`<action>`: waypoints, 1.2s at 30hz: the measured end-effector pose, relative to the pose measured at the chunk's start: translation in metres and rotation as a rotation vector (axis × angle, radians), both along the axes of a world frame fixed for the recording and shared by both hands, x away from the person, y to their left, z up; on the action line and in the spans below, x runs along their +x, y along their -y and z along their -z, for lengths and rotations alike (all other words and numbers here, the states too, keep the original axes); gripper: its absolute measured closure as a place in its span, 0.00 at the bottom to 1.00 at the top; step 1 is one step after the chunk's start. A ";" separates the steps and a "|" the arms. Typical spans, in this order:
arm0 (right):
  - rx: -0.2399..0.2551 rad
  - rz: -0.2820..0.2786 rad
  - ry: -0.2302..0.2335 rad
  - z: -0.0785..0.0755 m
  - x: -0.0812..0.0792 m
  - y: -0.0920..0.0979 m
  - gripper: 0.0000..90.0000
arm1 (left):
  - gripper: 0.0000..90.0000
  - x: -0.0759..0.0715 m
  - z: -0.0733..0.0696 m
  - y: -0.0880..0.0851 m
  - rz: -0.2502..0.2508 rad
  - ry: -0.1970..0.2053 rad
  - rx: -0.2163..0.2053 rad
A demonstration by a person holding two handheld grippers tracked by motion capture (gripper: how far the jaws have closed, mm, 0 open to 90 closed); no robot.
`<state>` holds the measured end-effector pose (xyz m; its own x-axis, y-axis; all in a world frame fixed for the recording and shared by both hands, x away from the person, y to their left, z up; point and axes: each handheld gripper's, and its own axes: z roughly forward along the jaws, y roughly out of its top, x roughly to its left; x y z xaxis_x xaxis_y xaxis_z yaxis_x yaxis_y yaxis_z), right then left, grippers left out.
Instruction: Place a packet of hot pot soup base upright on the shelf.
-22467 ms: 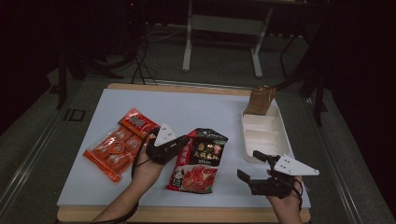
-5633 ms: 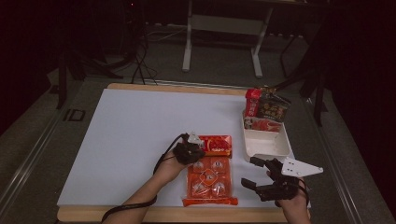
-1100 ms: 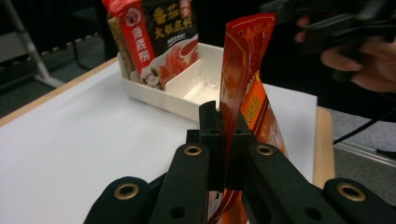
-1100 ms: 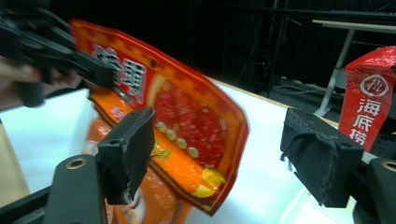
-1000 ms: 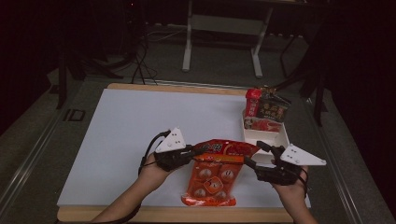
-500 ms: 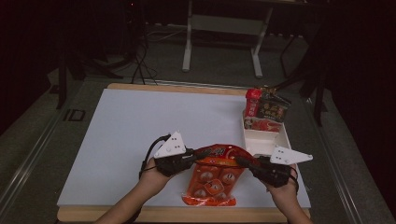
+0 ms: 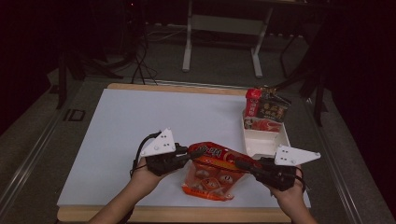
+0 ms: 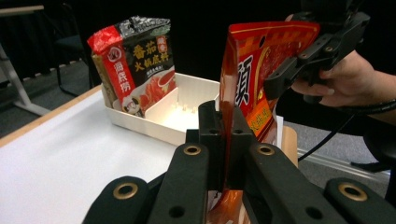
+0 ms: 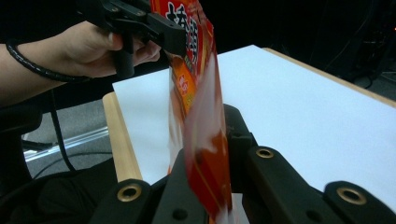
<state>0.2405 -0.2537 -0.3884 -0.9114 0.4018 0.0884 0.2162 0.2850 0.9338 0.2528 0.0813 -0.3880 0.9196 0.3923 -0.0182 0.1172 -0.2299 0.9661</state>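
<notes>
- Item: red snack packet [image 7: 211, 173], flat, printed, with a clear window; held by its upper edge between two grippers, lower end hanging toward the white surface [image 7: 140, 121] near its front edge.
- Left gripper [image 7: 190, 153]: jaws closed on the packet's left top corner; in the left gripper view the film stands edge-on in the narrow slot between the two black jaws [image 8: 229, 140].
- Right gripper [image 7: 240, 164]: jaws have just been closing and are now clamped on the packet's right top corner; in the right gripper view the film runs up between the jaws, blurred [image 9: 205, 154].
- Destination, by judgement: white tray [image 7: 280, 140] just beyond the right gripper, already holding a red-and-black pouch [image 7: 266, 109] upright at its far end.
- Risk: slippage. Thin glossy film pinched only at the corners; weight of the contents could pull it out of one grip.
- Risk: tearing or stretching of the top seam if the hands pull apart.
- Risk: the hanging lower end may catch on the tray wall and fold or topple the standing pouch.
- Risk: uneven lift would tilt the packet and shift its contents to one side.
</notes>
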 end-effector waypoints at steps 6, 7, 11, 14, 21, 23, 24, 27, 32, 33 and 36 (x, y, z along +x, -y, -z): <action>-0.010 0.012 0.028 -0.018 0.003 -0.004 1.00 | 0.98 0.001 -0.004 -0.004 -0.007 0.005 -0.047; -0.014 0.010 0.034 -0.021 0.003 -0.004 1.00 | 0.97 0.002 -0.005 -0.004 -0.010 0.007 -0.052; -0.015 0.006 0.050 -0.029 0.005 -0.004 1.00 | 0.93 0.004 -0.008 -0.005 -0.005 -0.006 -0.067; -0.015 -0.006 0.070 -0.042 0.011 -0.002 1.00 | 0.74 0.006 -0.012 -0.006 -0.009 -0.017 -0.092; 0.007 -0.026 0.075 -0.059 0.022 0.003 1.00 | 0.51 0.006 -0.016 -0.015 -0.054 -0.026 -0.127; 0.018 -0.025 0.079 -0.063 0.025 0.005 1.00 | 0.42 0.006 -0.015 -0.019 -0.078 -0.032 -0.133; 0.019 -0.018 0.088 -0.068 0.027 0.008 1.00 | 0.34 0.006 -0.014 -0.020 -0.090 -0.041 -0.129; 0.021 -0.009 0.090 -0.073 0.030 0.011 1.00 | 0.26 0.007 -0.009 -0.026 -0.097 -0.078 -0.137; 0.024 0.025 0.108 -0.090 0.040 0.024 1.00 | 0.11 0.003 0.003 -0.032 -0.127 -0.082 -0.127; 0.022 0.025 0.106 -0.092 0.042 0.026 1.00 | 0.08 0.003 0.005 -0.032 -0.134 -0.082 -0.122; 0.015 0.048 0.117 -0.097 0.047 0.031 1.00 | 0.02 -0.001 0.015 -0.034 -0.167 -0.093 -0.109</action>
<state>0.2873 -0.2846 -0.2913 -0.8957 0.4446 -0.0110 0.1189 0.2632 0.9574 0.2515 0.1151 -0.4027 0.8344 0.5301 -0.1508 0.2348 -0.0943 0.9675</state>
